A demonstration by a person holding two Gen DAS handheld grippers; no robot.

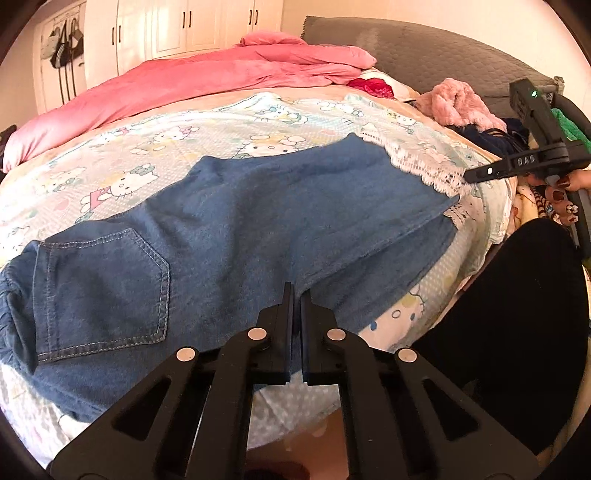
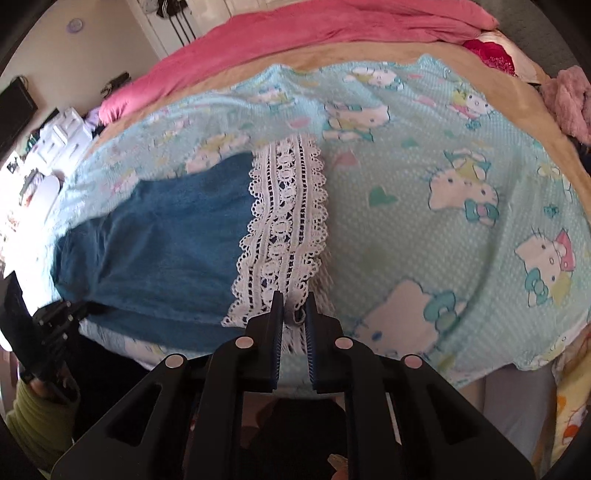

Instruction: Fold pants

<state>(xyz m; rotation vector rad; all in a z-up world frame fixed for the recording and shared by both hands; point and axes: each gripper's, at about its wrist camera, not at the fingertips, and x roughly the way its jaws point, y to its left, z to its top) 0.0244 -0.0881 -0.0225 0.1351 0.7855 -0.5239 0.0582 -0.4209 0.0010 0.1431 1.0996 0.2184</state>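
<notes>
Bed with cartoon-cat sheet (image 2: pixel 424 229), pink duvet (image 1: pixel 207 85) behind, white wardrobes (image 1: pixel 177 29) at back wall, denim pants (image 1: pixel 258 221) flat on sheet, left gripper (image 1: pixel 295 291) pinching near denim edge, right gripper (image 2: pixel 294 301) closed on lace hem (image 2: pixel 284 221).

Raised letters "DAS" are seen on the black body of the right gripper (image 1: pixel 466 176) — at the far right; nothing else readable.

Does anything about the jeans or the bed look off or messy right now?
Nothing damaged. The jeans lie flat on the cartoon-print sheet, their lace hem intact. Only clutter: a fuzzy pink garment and dark clothes heaped at the bed's far right edge.
</notes>
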